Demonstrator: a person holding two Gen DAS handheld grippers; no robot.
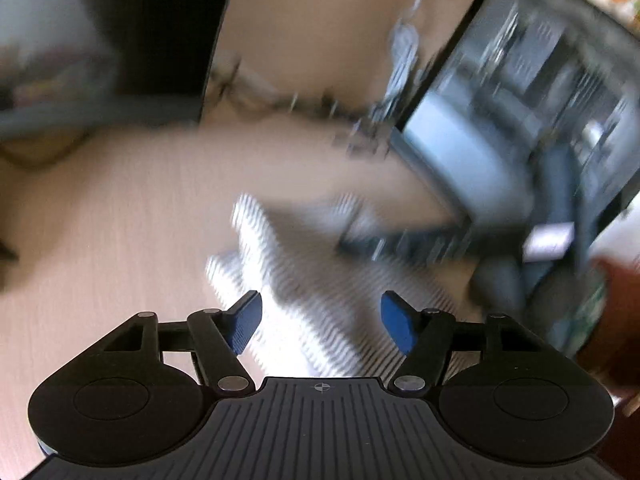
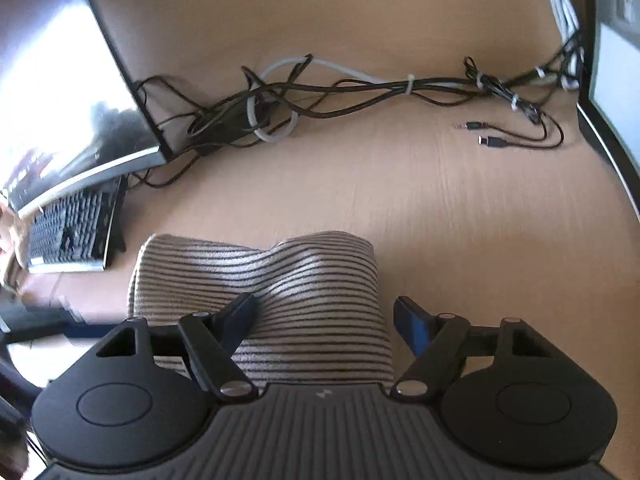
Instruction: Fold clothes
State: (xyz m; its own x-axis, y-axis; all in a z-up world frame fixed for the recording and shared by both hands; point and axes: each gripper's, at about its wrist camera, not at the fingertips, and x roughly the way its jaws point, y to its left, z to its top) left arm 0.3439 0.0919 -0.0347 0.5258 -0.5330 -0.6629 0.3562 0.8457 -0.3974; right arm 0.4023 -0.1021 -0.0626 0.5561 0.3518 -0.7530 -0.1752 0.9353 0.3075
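Observation:
A white garment with thin dark stripes [image 2: 280, 280] lies folded into a compact block on the light wooden desk [image 2: 440, 192]. My right gripper [image 2: 326, 318] is open just above its near part, the jaws spread wide with the cloth between and below them. In the blurred left wrist view the same striped garment [image 1: 304, 280] lies ahead. My left gripper [image 1: 322, 318] is open over its near edge and holds nothing.
A tangle of black and grey cables [image 2: 280, 104] lies across the far desk, with loose plugs [image 2: 490, 140]. A monitor [image 2: 60, 92] and a keyboard [image 2: 72, 232] stand to the left, another screen [image 2: 612, 80] to the right. The left wrist view shows a monitor [image 1: 500, 132].

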